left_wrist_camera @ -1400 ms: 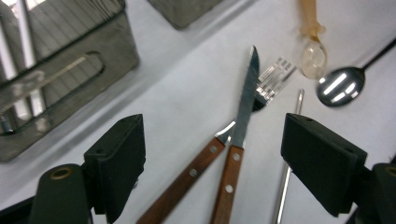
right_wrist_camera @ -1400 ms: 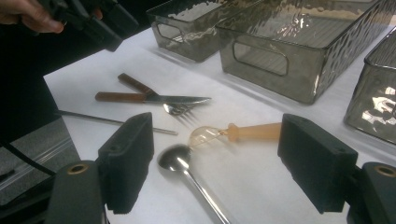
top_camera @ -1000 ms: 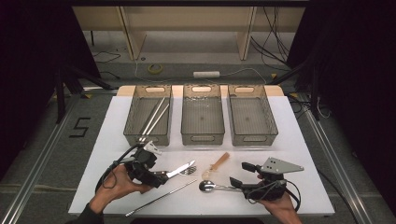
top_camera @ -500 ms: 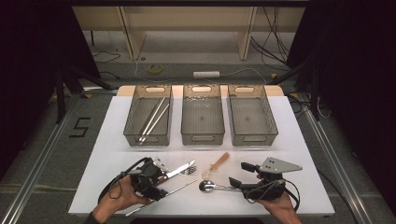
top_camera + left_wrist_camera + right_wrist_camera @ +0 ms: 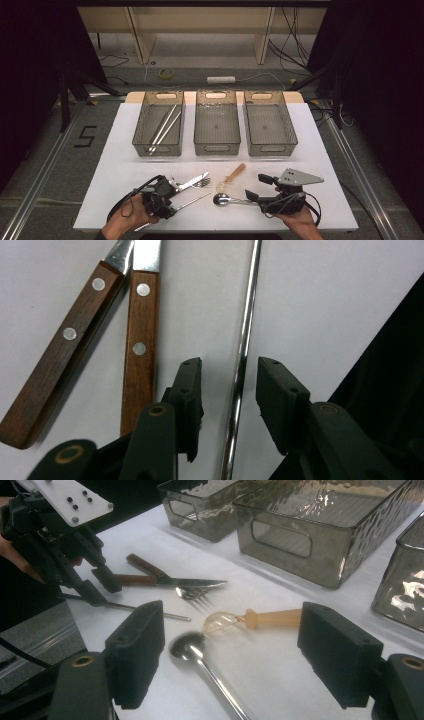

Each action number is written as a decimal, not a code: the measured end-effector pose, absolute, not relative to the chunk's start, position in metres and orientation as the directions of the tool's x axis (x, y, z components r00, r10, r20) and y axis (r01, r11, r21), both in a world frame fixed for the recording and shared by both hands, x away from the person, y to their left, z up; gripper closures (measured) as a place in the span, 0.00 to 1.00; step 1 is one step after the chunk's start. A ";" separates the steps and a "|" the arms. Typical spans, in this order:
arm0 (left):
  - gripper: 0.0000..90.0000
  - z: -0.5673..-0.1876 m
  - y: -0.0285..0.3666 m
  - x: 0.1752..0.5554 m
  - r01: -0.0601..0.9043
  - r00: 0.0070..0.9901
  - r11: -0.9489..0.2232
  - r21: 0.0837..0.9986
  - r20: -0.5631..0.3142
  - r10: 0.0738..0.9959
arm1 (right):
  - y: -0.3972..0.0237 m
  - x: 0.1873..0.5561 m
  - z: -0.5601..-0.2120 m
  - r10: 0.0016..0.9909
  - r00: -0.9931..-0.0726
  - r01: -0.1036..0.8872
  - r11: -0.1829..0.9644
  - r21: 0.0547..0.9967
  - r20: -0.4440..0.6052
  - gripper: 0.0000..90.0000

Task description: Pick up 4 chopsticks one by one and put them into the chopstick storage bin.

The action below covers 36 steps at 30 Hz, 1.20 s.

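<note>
Over chopstick [image 5: 242,365]: left gripper [image 5: 229,382] lowered, jaws closing

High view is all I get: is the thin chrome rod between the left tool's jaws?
Observer: Yes. In the left gripper view the thin chrome rod runs between the jaws of the left tool, which have just been closing; neither jaw touches it.
Operator: Anything beside it?
Observer: A riveted brown wooden handle and a second one, left of the rod.
Operator: And the other hand?
Observer: The right tool is open, a shiny steel spoon between its jaws, untouched.
</note>
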<state>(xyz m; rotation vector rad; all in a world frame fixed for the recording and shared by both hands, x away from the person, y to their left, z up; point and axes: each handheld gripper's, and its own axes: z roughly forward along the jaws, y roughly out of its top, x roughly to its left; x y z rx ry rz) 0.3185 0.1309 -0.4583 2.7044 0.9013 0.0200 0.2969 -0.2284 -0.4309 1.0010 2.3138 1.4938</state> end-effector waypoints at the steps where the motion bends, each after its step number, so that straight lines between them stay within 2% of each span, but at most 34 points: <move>1: 0.71 -0.459 0.130 0.318 0.582 0.807 -0.765 0.274 -0.079 0.586 | -0.228 0.297 -0.431 0.640 -0.747 0.427 0.255 0.868 0.179 0.31; 14: 0.80 -0.462 0.126 0.315 0.562 0.821 -0.786 0.259 -0.060 0.568 | -0.228 0.297 -0.431 0.640 -0.747 0.427 0.256 0.867 0.179 0.31; 36: 0.85 -0.463 0.123 0.313 0.539 0.833 -0.803 0.255 -0.019 0.553 | -0.228 0.297 -0.431 0.640 -0.748 0.425 0.258 0.868 0.176 0.31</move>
